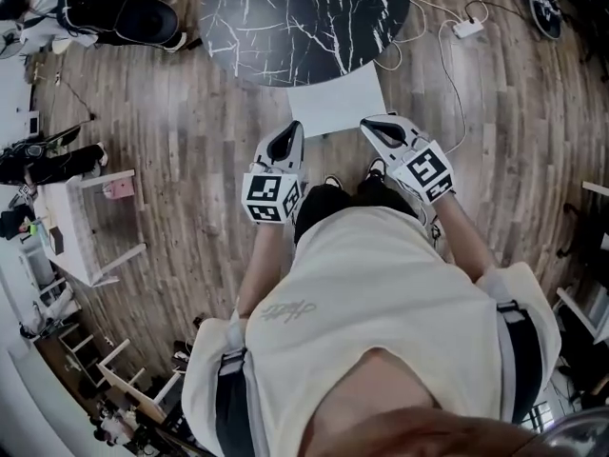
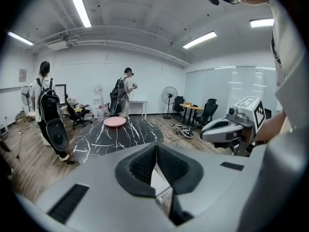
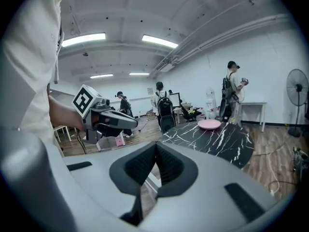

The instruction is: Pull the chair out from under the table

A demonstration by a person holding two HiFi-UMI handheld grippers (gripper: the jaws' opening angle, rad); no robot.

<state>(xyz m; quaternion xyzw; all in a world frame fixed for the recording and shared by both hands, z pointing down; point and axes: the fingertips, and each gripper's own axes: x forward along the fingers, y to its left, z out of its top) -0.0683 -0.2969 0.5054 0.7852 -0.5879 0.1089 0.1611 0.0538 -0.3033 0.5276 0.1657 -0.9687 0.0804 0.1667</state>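
Here the white chair (image 1: pixel 338 103) stands at twelve o'clock from the person, its seat half tucked under the rim of the black marble worktop (image 1: pixel 304 17), so I judge that the pulling is not yet begun. The left claw (image 1: pixel 288 133) at eleven o'clock and the right claw (image 1: pixel 379 125) at one o'clock both have their jaws pressed together on nothing. They hang near the two front corners of the seat, probably so that the chair can be taken evenly from both sides, but the jaws must spread first.
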